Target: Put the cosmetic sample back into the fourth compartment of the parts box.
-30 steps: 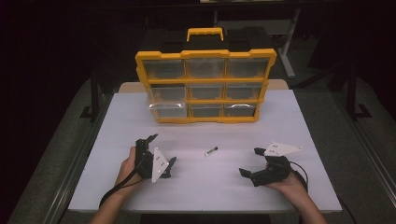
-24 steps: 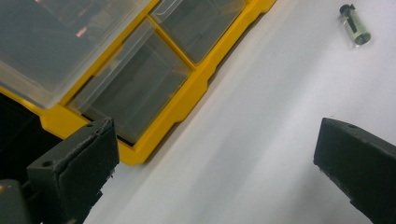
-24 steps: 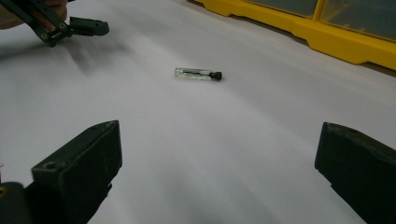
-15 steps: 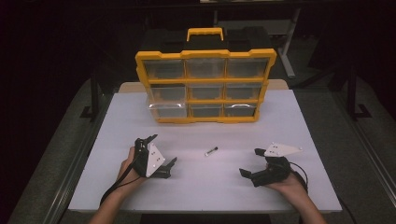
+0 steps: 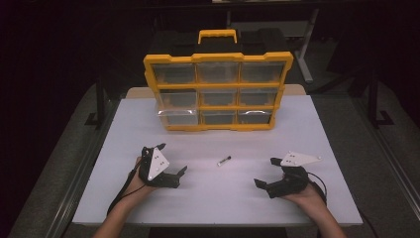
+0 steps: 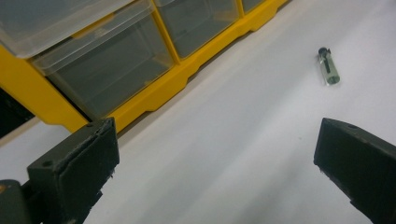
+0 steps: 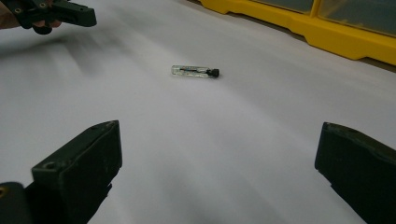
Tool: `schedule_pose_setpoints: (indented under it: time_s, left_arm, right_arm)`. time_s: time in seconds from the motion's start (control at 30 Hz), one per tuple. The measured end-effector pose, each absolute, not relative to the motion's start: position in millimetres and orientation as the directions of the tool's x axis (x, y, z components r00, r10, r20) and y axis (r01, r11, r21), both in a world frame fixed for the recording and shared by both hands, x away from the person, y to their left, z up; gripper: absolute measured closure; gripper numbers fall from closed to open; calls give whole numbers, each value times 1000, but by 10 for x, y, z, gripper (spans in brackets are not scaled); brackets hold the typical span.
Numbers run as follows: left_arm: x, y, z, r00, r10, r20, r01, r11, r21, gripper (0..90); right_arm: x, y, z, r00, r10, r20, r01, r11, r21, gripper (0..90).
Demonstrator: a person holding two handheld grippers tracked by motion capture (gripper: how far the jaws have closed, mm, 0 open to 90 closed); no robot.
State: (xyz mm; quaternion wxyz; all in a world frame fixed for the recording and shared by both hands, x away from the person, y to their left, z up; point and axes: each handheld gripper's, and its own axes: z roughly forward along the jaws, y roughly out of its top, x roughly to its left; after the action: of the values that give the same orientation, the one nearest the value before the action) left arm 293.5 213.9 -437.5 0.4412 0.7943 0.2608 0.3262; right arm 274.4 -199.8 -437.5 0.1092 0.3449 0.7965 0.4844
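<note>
Between the two grippers, on the bare white table (image 5: pixel 307 139), lies a small clear vial (image 5: pixel 224 160) with a dark cap, flat on its side and touching nothing else. Seen from the high view, its long axis runs on a slant, one end toward the person's left and near side, the other toward the yellow drawer organizer (image 5: pixel 218 91) at the back. The left gripper (image 5: pixel 181 174) rests on the table to the vial's left and a little nearer the person, its jaws spread wide and empty, pointing rightward toward the vial. The right gripper (image 5: pixel 265 173) sits to the vial's right, also nearer the person, its jaws likewise parted with nothing between them. From the left gripper view the vial (image 6: pixel 328 67) lies ahead and off to the upper right, outside the line between the jaws; from the right gripper view the vial (image 7: pixel 195 71) lies ahead, nearly level across the view, cap to the right, roughly on the line between the jaws. Neither gripper is clearly closer, judging from above, though the right one looks better aimed. A pick would likely call for jaws closing across the vial's narrow width, not along its length
</note>
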Motion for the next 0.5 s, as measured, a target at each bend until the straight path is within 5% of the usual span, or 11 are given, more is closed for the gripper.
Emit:
schedule_pose_setpoints:
  time_s: [0.5]
  left_arm:
    - [3020,2270,-4339,674,734,85,267,-349,898,0]
  right_arm:
    - [2742,-2010,-4370,-736,658,160,443,290,848,2]
